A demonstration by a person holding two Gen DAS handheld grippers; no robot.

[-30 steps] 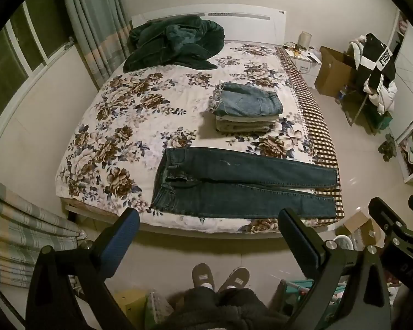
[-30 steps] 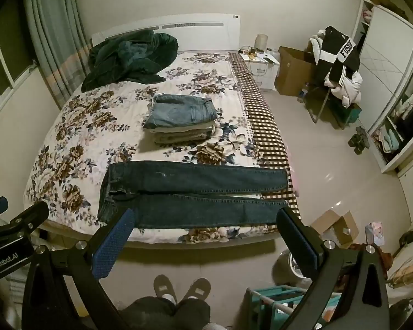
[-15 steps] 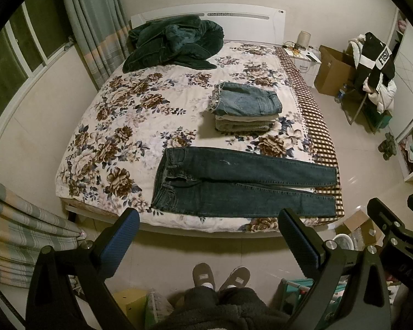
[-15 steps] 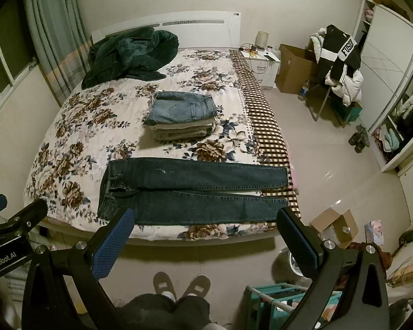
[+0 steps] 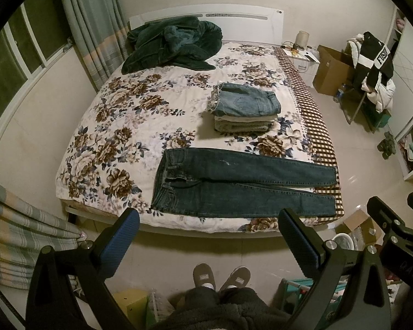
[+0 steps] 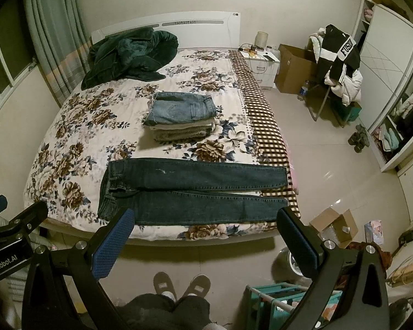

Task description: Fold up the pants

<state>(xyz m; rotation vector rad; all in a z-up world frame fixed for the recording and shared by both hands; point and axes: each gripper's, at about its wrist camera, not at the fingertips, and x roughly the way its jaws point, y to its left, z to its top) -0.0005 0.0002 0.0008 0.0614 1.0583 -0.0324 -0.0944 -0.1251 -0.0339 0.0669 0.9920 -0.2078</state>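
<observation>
Lying crosswise along the bed's [image 5: 102, 148] near edge: dark jeans [image 5: 234, 184], waistband left, hems right. Held back from the bed, wide open, empty: left gripper [image 5: 206, 236], nearer the waistband; right gripper [image 6: 203, 233], nearer the hems.

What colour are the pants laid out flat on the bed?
Dark blue denim: the pants show best in the right wrist view, with a small pale mark on the upper leg.

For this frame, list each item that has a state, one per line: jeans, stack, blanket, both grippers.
dark jeans: unfolded, flat along the bed's near edge, legs side by side.
folded stack: folded, light jeans on top.
green blanket: crumpled at the headboard.
left gripper: open, empty, short of the bed.
right gripper: open, empty, short of the bed.
</observation>
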